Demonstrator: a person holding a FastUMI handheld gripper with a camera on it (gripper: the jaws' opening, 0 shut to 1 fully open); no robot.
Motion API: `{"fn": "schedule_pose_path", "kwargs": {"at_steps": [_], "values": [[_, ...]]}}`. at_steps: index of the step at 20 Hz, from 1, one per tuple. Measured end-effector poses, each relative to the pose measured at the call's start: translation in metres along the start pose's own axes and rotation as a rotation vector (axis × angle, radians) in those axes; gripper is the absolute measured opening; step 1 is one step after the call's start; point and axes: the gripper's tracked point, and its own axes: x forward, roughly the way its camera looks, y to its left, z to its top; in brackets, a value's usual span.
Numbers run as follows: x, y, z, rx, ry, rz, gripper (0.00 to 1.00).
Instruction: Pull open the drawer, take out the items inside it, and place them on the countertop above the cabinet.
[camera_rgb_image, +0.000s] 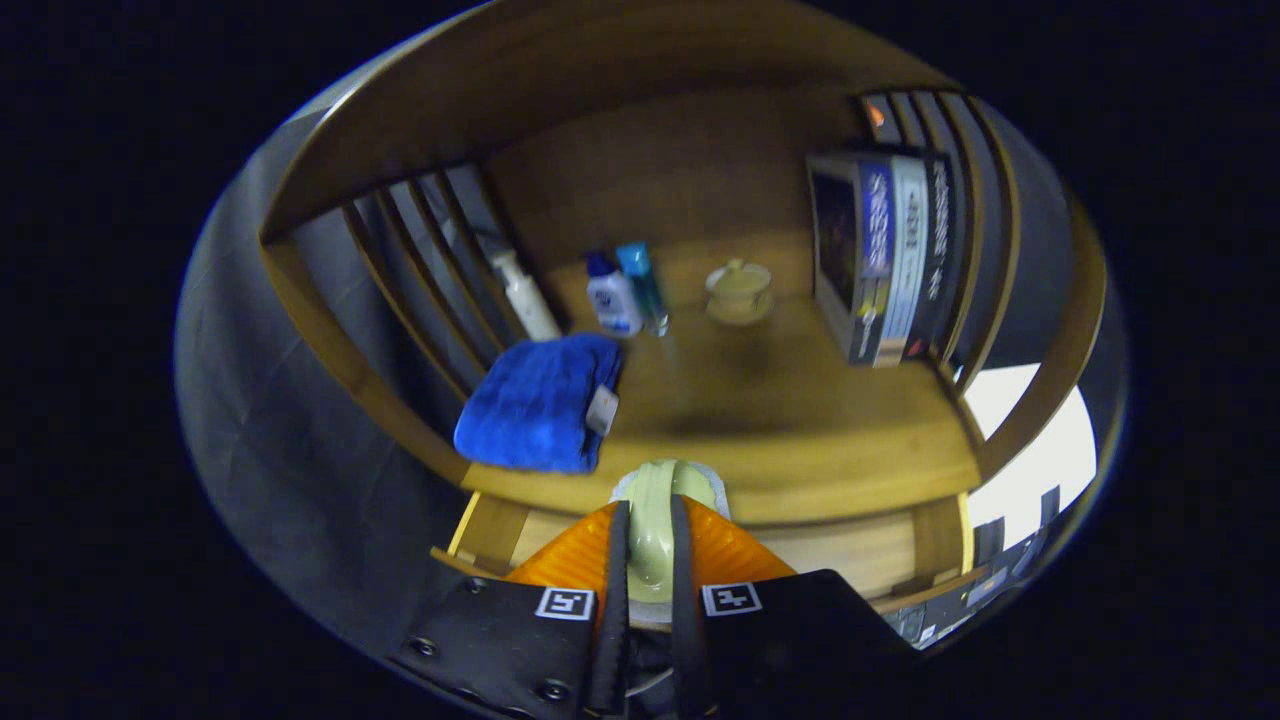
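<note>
The gripper (650, 545) has its jaws drawn narrow around a pale green ceramic piece (655, 520), one finger pressing on each flank of it. The piece stands up between the fingers, with its rounded top showing just beyond their tips against a pale rim; what kind of object it is cannot be told from here. It hangs over the front edge of the counter (800, 420), above the open drawer (850, 555), whose light wooden inside shows to either side of the fingers.

On the counter, a folded blue towel (540, 400) lies at the front left corner, its near edge reaching the counter's front edge, and a small tag sits on its right side. Behind the towel, toward the back left, a white pump bottle (525, 295) leans by the slatted side rail (420, 270). Just beside it stand a small white bottle with a blue cap (612, 295) and a slim teal bottle (643, 285), the two touching or nearly so. Near the middle of the back edge rests a cream lidded cup on a saucer (739, 292). Along the right side, a row of books (885, 255) stands upright against the right-hand slats.
</note>
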Motion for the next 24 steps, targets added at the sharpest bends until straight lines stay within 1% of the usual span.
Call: {"fn": "schedule_pose_path", "kwargs": {"at_steps": [3,6,8,12,17,21,24], "values": [[0.005,0.008,0.019,0.029,-0.084,0.043,0.26],[0.032,-0.001,0.031,0.048,-0.143,0.049,0.26],[0.052,-0.005,0.034,0.010,-0.191,0.048,0.26],[0.076,-0.011,0.037,-0.119,-0.318,0.023,0.26],[0.099,-0.019,0.021,-0.211,-0.347,-0.020,0.26],[0.114,-0.029,0.012,-0.184,-0.331,-0.036,0.26],[0.124,-0.041,0.007,-0.168,-0.319,-0.055,0.28]]}}
